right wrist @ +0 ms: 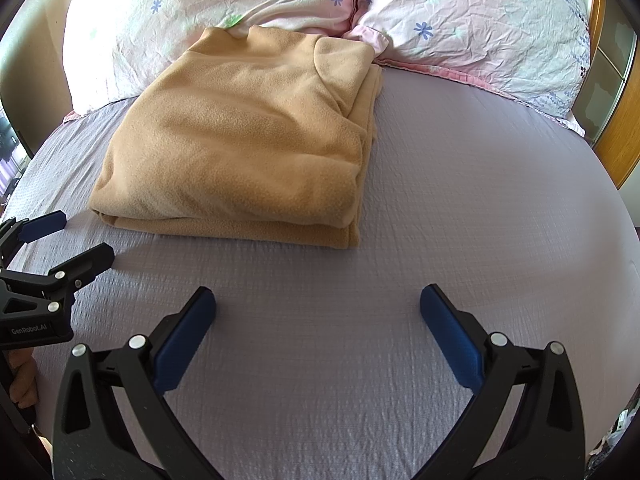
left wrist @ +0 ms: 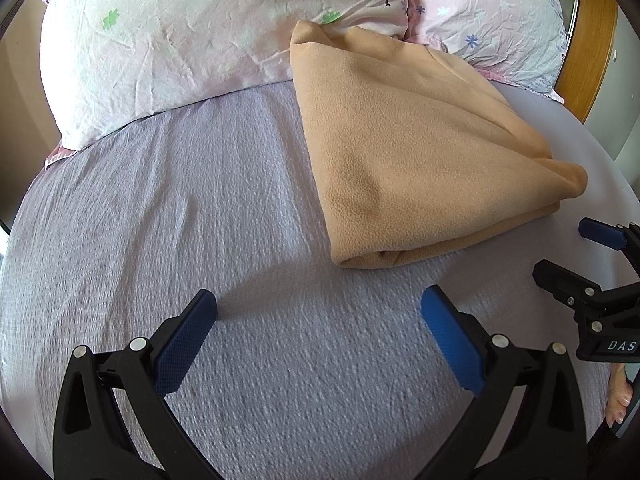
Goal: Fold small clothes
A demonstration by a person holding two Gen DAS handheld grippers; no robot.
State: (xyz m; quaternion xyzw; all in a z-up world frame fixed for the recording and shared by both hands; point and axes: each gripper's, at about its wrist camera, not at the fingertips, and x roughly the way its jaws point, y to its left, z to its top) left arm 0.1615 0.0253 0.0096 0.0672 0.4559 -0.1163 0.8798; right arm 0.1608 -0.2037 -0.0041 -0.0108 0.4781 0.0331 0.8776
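A tan fleece garment (left wrist: 412, 160) lies folded in a thick rectangle on the lavender bed sheet (left wrist: 200, 200), its far end against the pillows. It also shows in the right wrist view (right wrist: 244, 148). My left gripper (left wrist: 318, 304) is open and empty, hovering over bare sheet in front and to the left of the garment. My right gripper (right wrist: 318, 300) is open and empty, over the sheet in front and to the right of it. Each gripper shows at the edge of the other's view: the right gripper (left wrist: 568, 252) and the left gripper (right wrist: 80, 236).
Two floral pink-white pillows (left wrist: 180, 36) (right wrist: 480, 28) lie at the head of the bed. A wooden headboard (left wrist: 588, 40) stands at the far right. The sheet (right wrist: 480, 200) stretches right of the garment.
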